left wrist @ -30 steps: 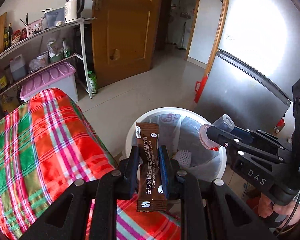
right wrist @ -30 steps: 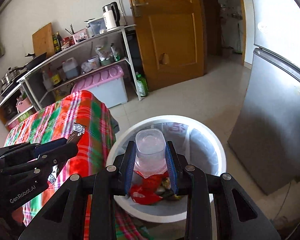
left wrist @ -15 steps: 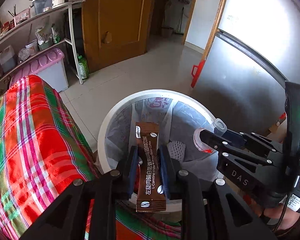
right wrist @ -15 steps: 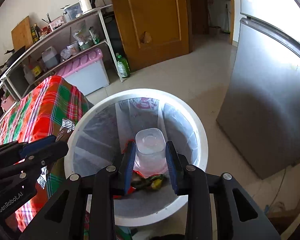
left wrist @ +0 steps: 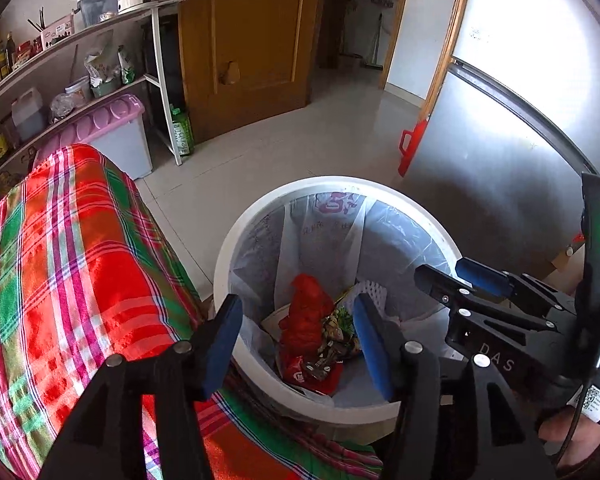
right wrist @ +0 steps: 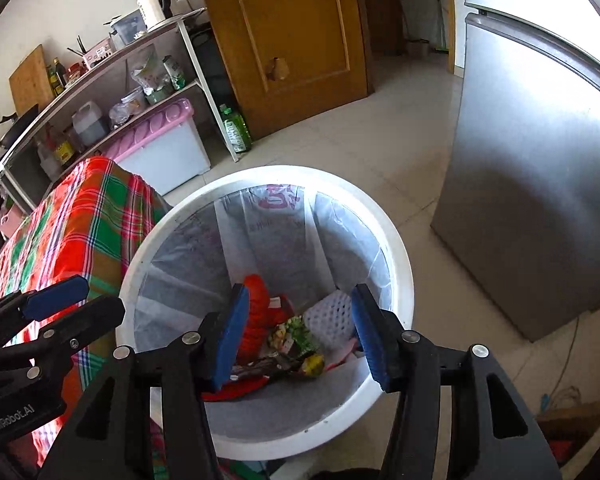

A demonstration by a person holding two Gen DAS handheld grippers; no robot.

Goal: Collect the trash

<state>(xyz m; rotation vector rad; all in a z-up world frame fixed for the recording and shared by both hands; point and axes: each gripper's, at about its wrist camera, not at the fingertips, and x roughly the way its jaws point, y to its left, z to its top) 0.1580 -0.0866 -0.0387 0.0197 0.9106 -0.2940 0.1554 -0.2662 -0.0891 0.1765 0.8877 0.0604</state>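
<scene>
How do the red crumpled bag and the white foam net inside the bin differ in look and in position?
The red crumpled bag is bright red and bunched up, while the white foam net is pale with a mesh of small holes. In the right wrist view, the red crumpled bag lies on the left of the pile and the white foam net on the right. Both rest in the lined trash bin, with printed wrappers between them.

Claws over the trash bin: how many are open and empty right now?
2. The left claw hangs open above the white round plastic trash bin; the right claw is open over its right side. Neither holds anything.
</scene>
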